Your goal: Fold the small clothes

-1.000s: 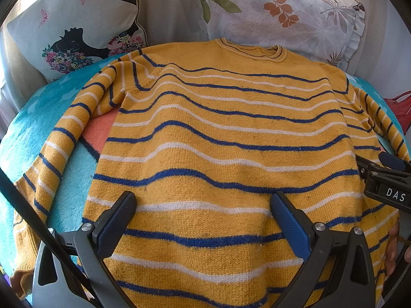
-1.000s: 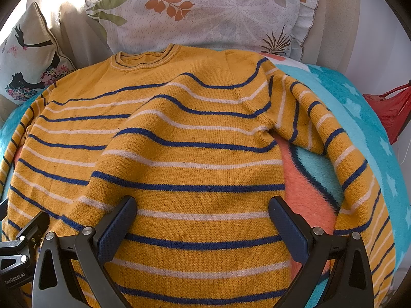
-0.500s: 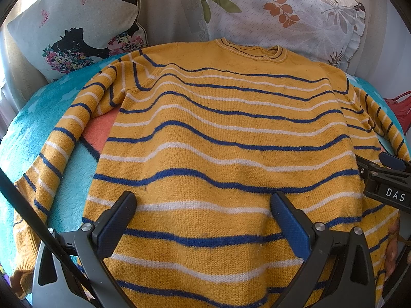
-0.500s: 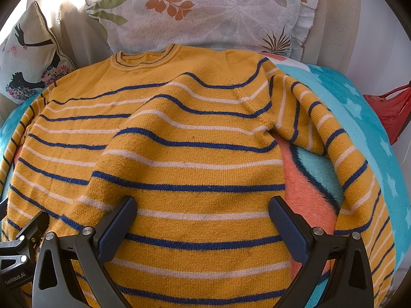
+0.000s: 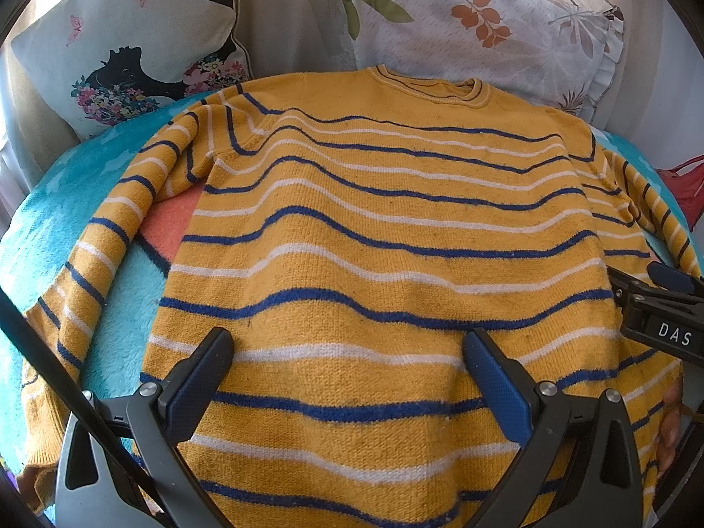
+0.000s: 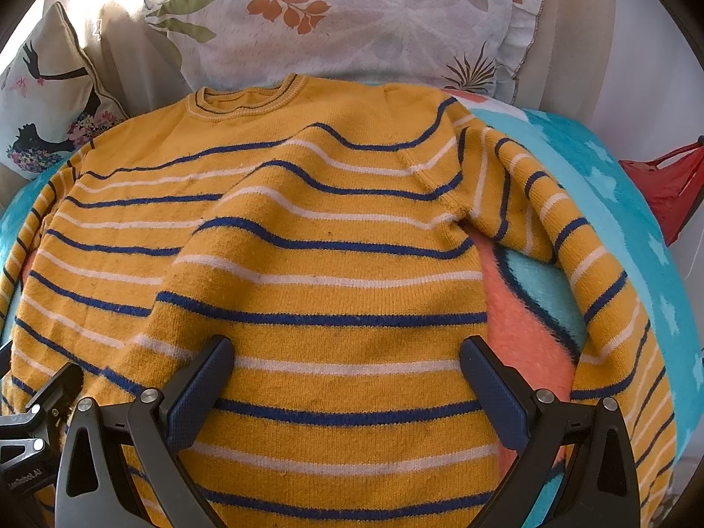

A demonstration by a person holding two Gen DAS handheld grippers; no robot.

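Note:
A small yellow sweater (image 5: 374, 229) with blue and white stripes lies flat, front up, collar at the far end, on a turquoise blanket (image 5: 66, 202). It also shows in the right wrist view (image 6: 308, 242). Its sleeves spread out to both sides. My left gripper (image 5: 347, 352) is open and empty, hovering above the lower left part of the body. My right gripper (image 6: 345, 352) is open and empty above the lower right part. The right gripper's body shows at the right edge of the left wrist view (image 5: 660, 321).
Two patterned cushions (image 5: 132, 44) (image 6: 352, 22) lean against the sofa back behind the collar. A red object (image 6: 669, 185) sits off the blanket at the right. The blanket (image 6: 616, 185) has an orange patch (image 6: 519, 330) beside the sweater's right side.

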